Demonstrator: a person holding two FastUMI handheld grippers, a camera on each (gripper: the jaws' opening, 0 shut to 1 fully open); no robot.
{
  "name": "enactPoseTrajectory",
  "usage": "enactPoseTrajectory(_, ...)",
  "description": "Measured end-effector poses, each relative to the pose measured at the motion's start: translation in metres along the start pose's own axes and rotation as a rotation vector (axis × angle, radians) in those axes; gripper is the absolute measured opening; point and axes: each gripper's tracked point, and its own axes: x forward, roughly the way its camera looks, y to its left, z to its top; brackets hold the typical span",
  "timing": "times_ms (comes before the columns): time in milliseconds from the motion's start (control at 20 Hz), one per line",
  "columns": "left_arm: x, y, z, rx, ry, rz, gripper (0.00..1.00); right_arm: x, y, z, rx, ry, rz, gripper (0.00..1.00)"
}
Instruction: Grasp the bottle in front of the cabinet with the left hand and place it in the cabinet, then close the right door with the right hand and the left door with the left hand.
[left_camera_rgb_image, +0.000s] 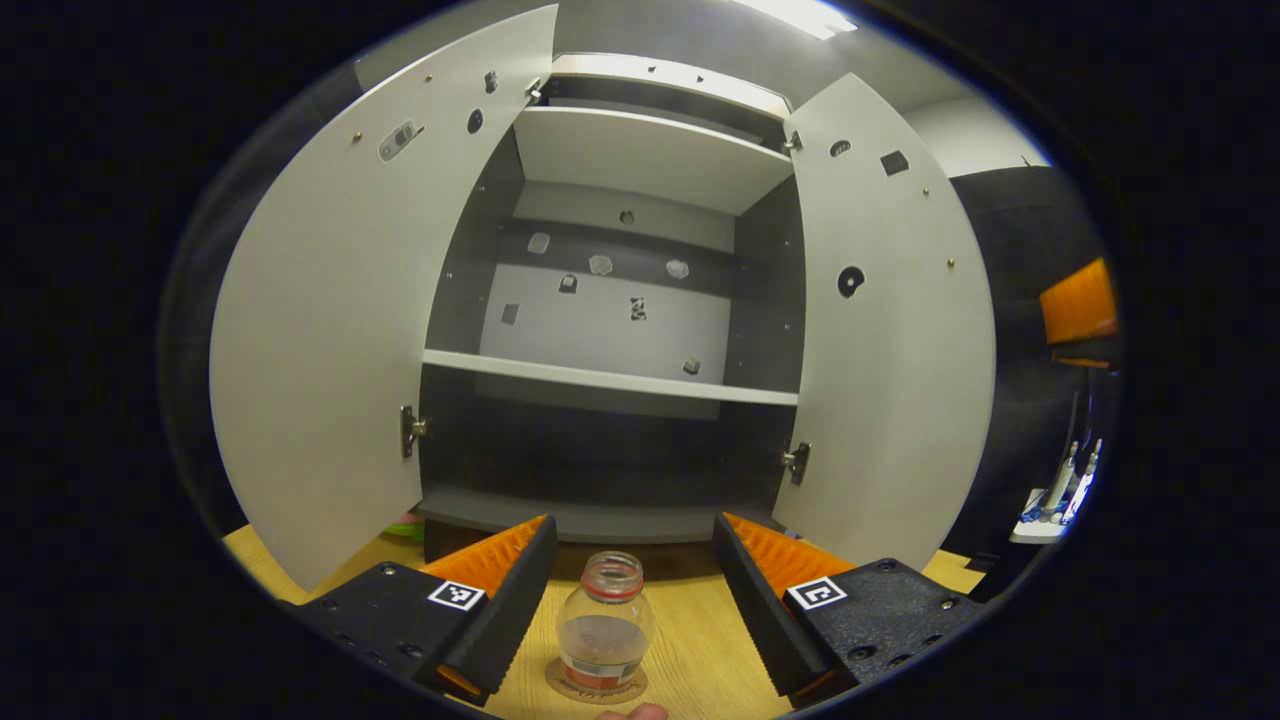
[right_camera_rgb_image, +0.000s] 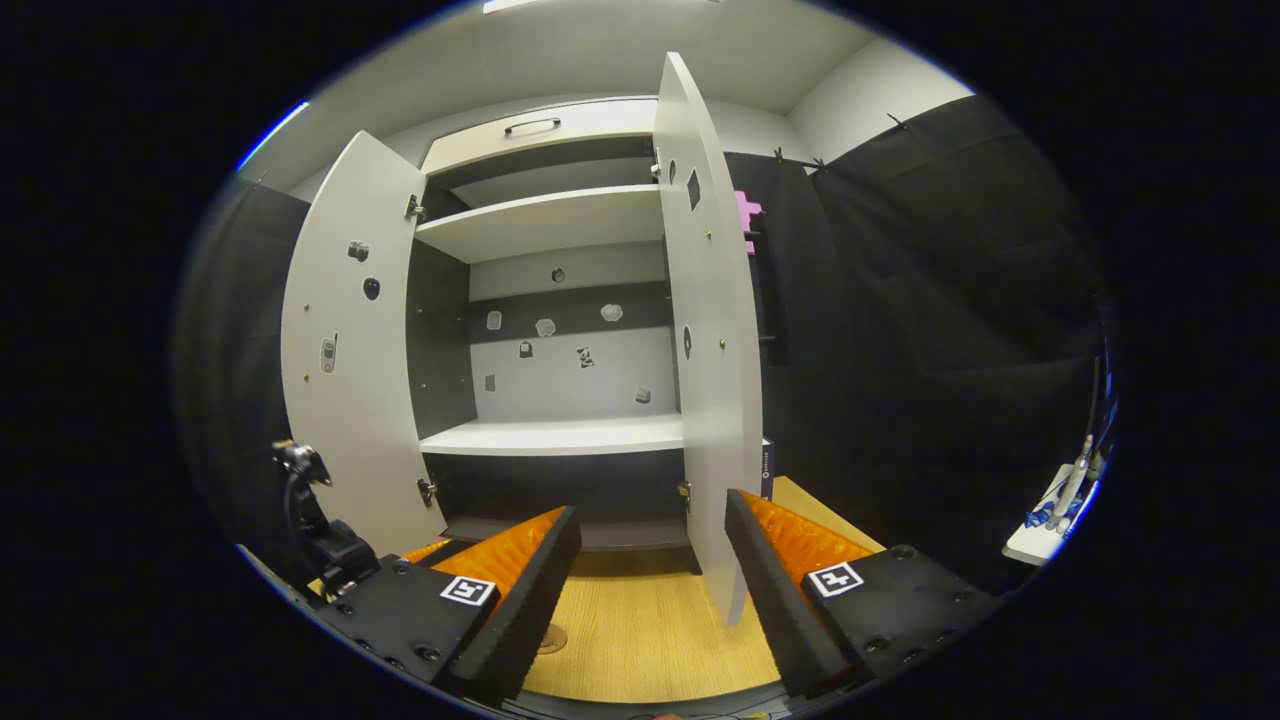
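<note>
A small clear bottle (left_camera_rgb_image: 605, 625) with a red neck ring and a little liquid stands upright on a round coaster (left_camera_rgb_image: 560, 685) on the wooden table (left_camera_rgb_image: 700, 650), in front of the cabinet (left_camera_rgb_image: 610, 385). My left gripper (left_camera_rgb_image: 635, 528) is open, with the bottle between its fingers (left_camera_rgb_image: 500, 610) and touching neither. Both cabinet doors stand wide open: the left door (left_camera_rgb_image: 340, 330) and the right door (left_camera_rgb_image: 890, 340). In the right gripper view, my right gripper (right_camera_rgb_image: 652, 508) is open and holds nothing, just in front of the right door's edge (right_camera_rgb_image: 712, 400).
Inside the cabinet, a middle shelf (left_camera_rgb_image: 610, 380) and a low bottom board (left_camera_rgb_image: 590, 518) are bare. A green object (left_camera_rgb_image: 405, 525) lies behind the left door's foot. At the far right, a white ledge (right_camera_rgb_image: 1040, 535) carries small bottles. A black mount (right_camera_rgb_image: 310, 520) stands at the left.
</note>
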Motion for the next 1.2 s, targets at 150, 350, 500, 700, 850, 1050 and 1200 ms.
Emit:
enactPoseTrajectory(150,0.005,0.012,-0.038,0.01,0.048,0.038,0.95,-0.003,-0.003,-0.002,-0.021,0.006,-0.01,0.97)
enactPoseTrajectory(350,0.004,0.018,-0.078,0.005,0.102,0.049,0.95,-0.002,-0.002,-0.006,-0.04,0.026,-0.008,0.97)
enactPoseTrajectory(500,-0.001,0.016,-0.1,0.012,0.134,0.047,0.95,-0.001,0.003,-0.008,-0.048,0.037,0.013,0.97)
enactPoseTrajectory(700,-0.004,0.012,-0.116,0.002,0.158,0.046,0.95,0.001,0.008,-0.01,-0.049,0.043,0.032,0.97)
enactPoseTrajectory(850,-0.006,0.011,-0.107,0.001,0.125,0.035,0.93,-0.001,0.011,-0.012,-0.043,0.043,0.043,0.97)
enactPoseTrajectory(1050,-0.011,0.01,-0.107,0.011,0.158,0.013,0.74,-0.004,0.012,-0.014,-0.041,0.041,0.049,0.97)
enactPoseTrajectory(1200,-0.022,0.006,-0.087,-0.001,0.163,-0.011,0.72,-0.006,0.011,-0.016,-0.04,0.04,0.049,0.97)
